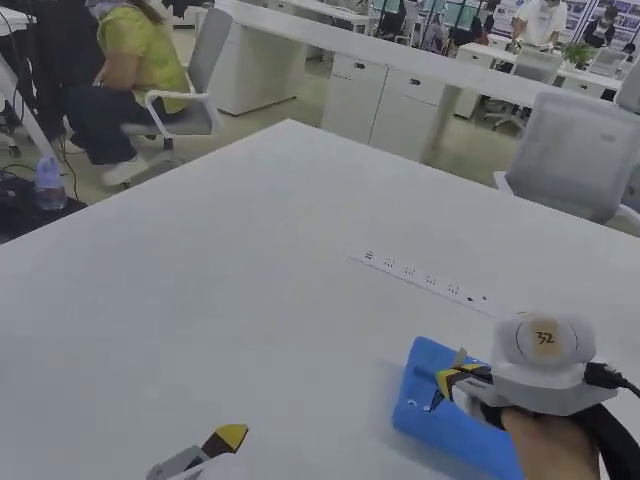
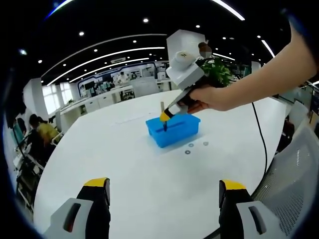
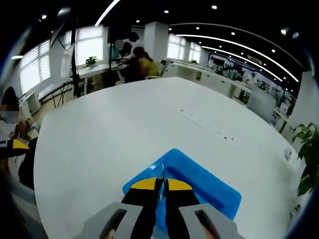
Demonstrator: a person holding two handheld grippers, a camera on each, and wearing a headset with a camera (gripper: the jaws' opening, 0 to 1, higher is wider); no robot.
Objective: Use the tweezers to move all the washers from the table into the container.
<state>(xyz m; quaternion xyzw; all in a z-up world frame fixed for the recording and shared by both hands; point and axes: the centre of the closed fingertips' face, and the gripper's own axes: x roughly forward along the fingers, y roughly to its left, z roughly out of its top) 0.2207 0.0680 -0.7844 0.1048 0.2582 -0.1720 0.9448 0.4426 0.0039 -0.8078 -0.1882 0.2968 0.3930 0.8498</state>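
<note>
Left gripper [image 2: 164,185]: jaws spread, empty, idle. Right gripper [image 3: 161,184]: jaws clamped on tweezers [image 2: 164,122], one pair, tips down in blue container [image 2: 172,140], one. Washer in tips: cannot tell. Step, judged: drop-off. Next: lift clear, align tips on washers [image 2: 188,152], two on table just beside container.

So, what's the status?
Left gripper open. Right gripper shut on thin tweezers over blue plastic container. Small round washers on white table beside it. Nothing blocking.
</note>
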